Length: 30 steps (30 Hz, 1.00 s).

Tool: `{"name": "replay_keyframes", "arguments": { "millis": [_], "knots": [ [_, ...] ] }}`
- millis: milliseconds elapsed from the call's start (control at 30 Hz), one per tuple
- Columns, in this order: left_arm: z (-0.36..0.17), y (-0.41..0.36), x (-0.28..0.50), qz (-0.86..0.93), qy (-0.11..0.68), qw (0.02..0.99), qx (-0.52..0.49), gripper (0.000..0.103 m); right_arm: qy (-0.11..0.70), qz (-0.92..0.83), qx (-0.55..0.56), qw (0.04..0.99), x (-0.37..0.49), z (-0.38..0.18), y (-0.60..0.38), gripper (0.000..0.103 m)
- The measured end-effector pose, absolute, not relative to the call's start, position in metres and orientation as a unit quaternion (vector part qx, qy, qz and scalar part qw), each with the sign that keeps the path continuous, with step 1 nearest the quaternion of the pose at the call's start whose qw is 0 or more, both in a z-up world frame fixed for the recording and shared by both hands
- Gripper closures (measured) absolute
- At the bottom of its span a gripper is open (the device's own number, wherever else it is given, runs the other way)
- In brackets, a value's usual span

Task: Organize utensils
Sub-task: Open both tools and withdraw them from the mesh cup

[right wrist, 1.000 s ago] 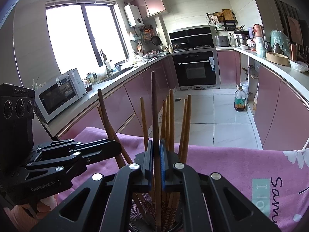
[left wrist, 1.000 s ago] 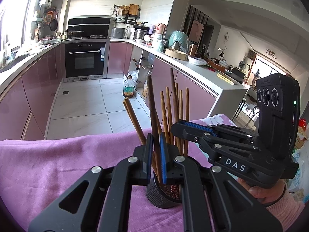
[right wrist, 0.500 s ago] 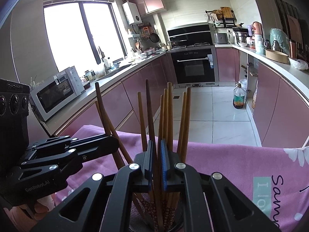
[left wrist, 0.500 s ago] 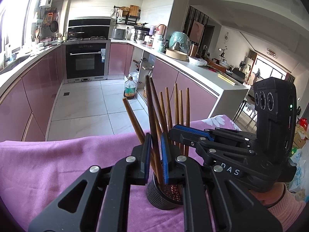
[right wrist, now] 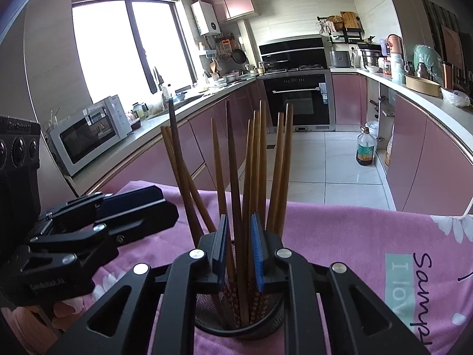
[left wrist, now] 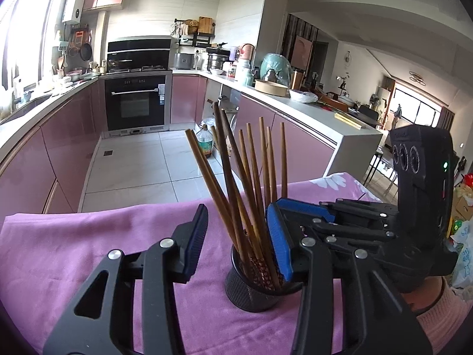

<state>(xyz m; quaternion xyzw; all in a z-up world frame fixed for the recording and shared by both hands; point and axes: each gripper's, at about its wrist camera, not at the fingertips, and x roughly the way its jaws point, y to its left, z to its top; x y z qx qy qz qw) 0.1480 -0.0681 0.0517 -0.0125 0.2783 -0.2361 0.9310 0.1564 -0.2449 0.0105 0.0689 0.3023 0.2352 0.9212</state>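
Across the counter lies a purple cloth (left wrist: pixel 74 254), and near its far edge stands a black mesh holder (left wrist: pixel 251 290) packed with wooden chopsticks (left wrist: pixel 251 183) that fan out and lean against its rim. On either side of the bundle sits the left gripper (left wrist: pixel 236 242), its fingers spread wide and touching nothing I can make out. From the other side the right gripper (right wrist: pixel 239 248) reaches in level above the holder's mouth, fingers partly apart around one or two sticks; whether they press on them I cannot tell. My worry is tipping: a sideways tug on a leaning stick could topple the light holder, or drag neighbouring sticks out with it.
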Motion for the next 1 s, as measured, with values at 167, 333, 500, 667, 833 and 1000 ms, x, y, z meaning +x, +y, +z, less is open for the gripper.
{"name": "replay_keyframes", "arguments": {
  "millis": [167,333,500,667,833,1000],
  "knots": [
    [0.050,-0.064,0.140,-0.229,0.272,0.935,-0.012,0.060,0.297,0.235,0.072,0.923,0.146,0.010,-0.252,0.087],
    [0.049,-0.060,0.126,-0.214,0.259,0.942,-0.006,0.049,0.284,0.226,0.061,0.930,0.132,0.012,-0.255,0.077],
    [0.050,-0.055,0.112,-0.192,0.245,0.950,0.000,0.037,0.272,0.213,0.050,0.937,0.115,0.011,-0.257,0.067],
    [0.045,-0.049,0.095,-0.168,0.232,0.958,0.007,0.023,0.261,0.207,0.045,0.942,0.103,0.012,-0.258,0.053],
    [0.043,-0.037,0.077,-0.145,0.215,0.966,0.004,0.006,0.245,0.199,0.041,0.948,0.090,0.014,-0.259,0.036],
    [0.040,-0.021,0.056,-0.123,0.196,0.973,-0.007,0.006,0.228,0.182,0.045,0.955,0.073,0.008,-0.256,0.017]
  ]
}}
